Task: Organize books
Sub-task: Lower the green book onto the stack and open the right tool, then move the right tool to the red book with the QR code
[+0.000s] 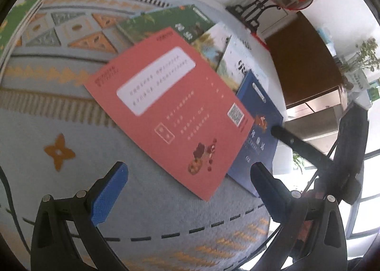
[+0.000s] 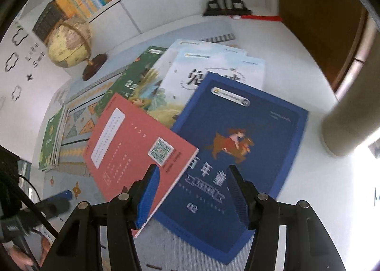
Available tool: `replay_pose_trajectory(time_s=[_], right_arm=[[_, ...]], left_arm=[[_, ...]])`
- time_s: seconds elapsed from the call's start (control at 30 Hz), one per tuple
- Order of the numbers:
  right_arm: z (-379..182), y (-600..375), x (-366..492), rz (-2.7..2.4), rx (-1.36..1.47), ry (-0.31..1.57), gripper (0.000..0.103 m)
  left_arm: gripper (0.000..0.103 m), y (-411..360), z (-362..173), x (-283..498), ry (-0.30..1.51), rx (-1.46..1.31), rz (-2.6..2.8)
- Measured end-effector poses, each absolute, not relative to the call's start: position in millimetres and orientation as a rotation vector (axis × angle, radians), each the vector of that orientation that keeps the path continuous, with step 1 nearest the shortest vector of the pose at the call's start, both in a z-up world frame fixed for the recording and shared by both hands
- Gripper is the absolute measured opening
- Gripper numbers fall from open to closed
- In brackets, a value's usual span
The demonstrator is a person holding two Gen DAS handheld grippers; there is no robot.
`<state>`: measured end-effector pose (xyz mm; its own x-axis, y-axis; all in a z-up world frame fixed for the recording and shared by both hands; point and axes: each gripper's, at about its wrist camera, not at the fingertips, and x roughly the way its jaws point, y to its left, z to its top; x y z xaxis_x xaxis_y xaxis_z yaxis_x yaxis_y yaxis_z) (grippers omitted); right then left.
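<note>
left wrist view: left gripper point(image 1: 187, 176) jaws open wide, nothing between the blue pads, hanging over the patterned cloth point(image 1: 59, 109) on the table. red book point(image 1: 169, 109) lies back cover up, just ahead of the gripper. blue book point(image 1: 258, 128) is partly under the red book's right edge, at the cloth's right side. green book point(image 1: 163, 21) and white book point(image 1: 239, 57) fan out from behind the red book, further from the gripper. another green book point(image 1: 16, 21) sits well left of the red book at the frame edge. right gripper point(image 1: 276, 131) shows beside the blue book, one dark finger over its right edge; contact can't be judged.

right wrist view: right gripper point(image 2: 191, 171) jaws part open, not clamped on anything; they straddle the spot where the red book point(image 2: 133, 145) overlaps the blue book point(image 2: 237, 147), left pad over the red book's corner, right pad over the blue cover. whether the pads touch the books is unclear. white book point(image 2: 218, 69) and green book point(image 2: 133, 76) lie behind the red book. green stack point(image 2: 51, 140) left of the red book. globe point(image 2: 68, 43) behind it, near the wall. left gripper point(image 2: 60, 197) shows low left of the red book.
</note>
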<state>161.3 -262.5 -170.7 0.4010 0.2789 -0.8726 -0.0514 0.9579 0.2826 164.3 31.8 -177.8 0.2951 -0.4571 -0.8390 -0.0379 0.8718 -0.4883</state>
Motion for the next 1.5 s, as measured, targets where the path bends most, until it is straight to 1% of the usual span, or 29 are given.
replay_pose_trajectory(time_s=[0.33,0.4,0.47,0.57,0.73,0.87,1.0,1.2,1.33,1.43,1.5], right_arm=[[-198,-232,211,0.364,0.060,1.167,0.056],[-205,-229,215,0.396,0.069,1.184,0.056],[-211,-227,215,0.436,0.096,1.205,0.059],[-212,-225,211,0.490,0.120,1.223,0.059],[-218,-219,190,0.672,0.202,1.324,0.058],[-218,-213,185,0.671,0.197,1.305,0.058],[-219,-204,197,0.668,0.197,1.271,0.058],[-221,-190,214,0.735,0.209,1.279,0.059],[-225,-205,225,0.812,0.338,1.330,0.060],[-221,-221,228,0.891,0.473,1.336,0.060],[-214,-223,226,0.930,0.502,1.328,0.059]], left_arm=[[0.102,26,-198,153,1.257,-0.549,-0.278],[0.102,27,-202,152,1.249,-0.578,-0.285],[0.102,28,-204,153,1.251,-0.596,-0.286],[0.102,34,-207,151,1.245,-0.629,-0.282],[0.102,51,-213,145,1.243,-0.686,-0.262],[0.102,61,-217,143,1.244,-0.705,-0.247],[0.102,58,-221,142,1.247,-0.729,-0.273],[0.102,49,-221,138,1.244,-0.671,-0.303],[0.102,57,-222,135,1.229,-0.704,-0.327],[0.102,58,-222,134,1.219,-0.709,-0.333],[0.102,57,-223,133,1.213,-0.709,-0.344]])
